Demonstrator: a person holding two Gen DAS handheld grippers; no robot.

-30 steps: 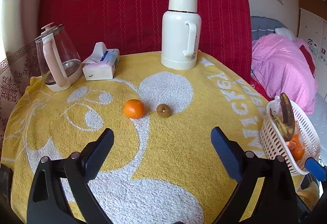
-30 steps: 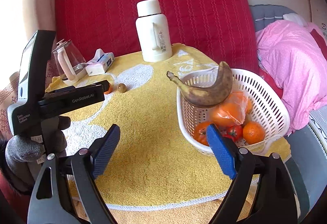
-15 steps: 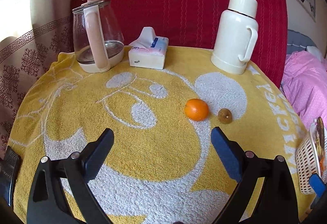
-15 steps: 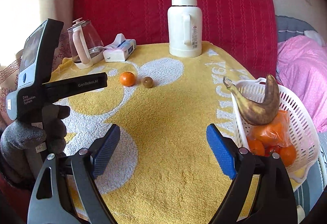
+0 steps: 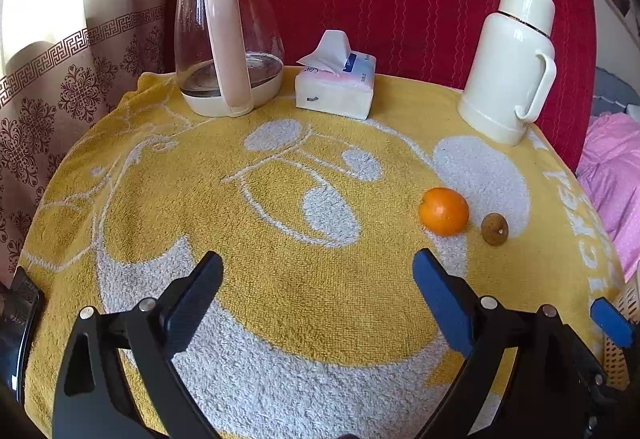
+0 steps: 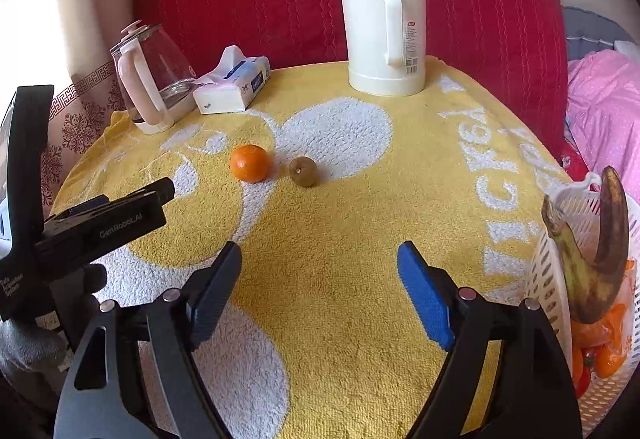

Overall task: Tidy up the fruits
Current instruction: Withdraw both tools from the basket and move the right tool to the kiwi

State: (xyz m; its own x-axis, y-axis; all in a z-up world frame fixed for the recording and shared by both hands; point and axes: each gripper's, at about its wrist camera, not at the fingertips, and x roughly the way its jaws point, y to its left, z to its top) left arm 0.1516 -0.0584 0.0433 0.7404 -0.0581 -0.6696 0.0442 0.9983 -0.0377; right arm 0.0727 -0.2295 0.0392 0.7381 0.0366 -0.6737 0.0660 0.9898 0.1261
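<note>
Both tools hang over the desk with nothing between their jaws: the left tool (image 5: 316, 291) is spread wide, and the right tool (image 6: 320, 279) is spread too, though its jaws are closing on empty air. The orange (image 6: 251, 163) sits on the yellow towel (image 6: 340, 239) with the small brown fruit (image 6: 303, 171) just beside it, on the side toward the white basket (image 6: 560, 259); both are well apart from that basket, which hangs at the desk's edge with a banana (image 6: 592, 259) propped on top. I'd worry that jaws shutting early arrive too narrow for the orange and nudge it, sending it rolling into its small neighbour. That basket looks full, so another fruit dropped in carelessly could tip the banana out.
</note>
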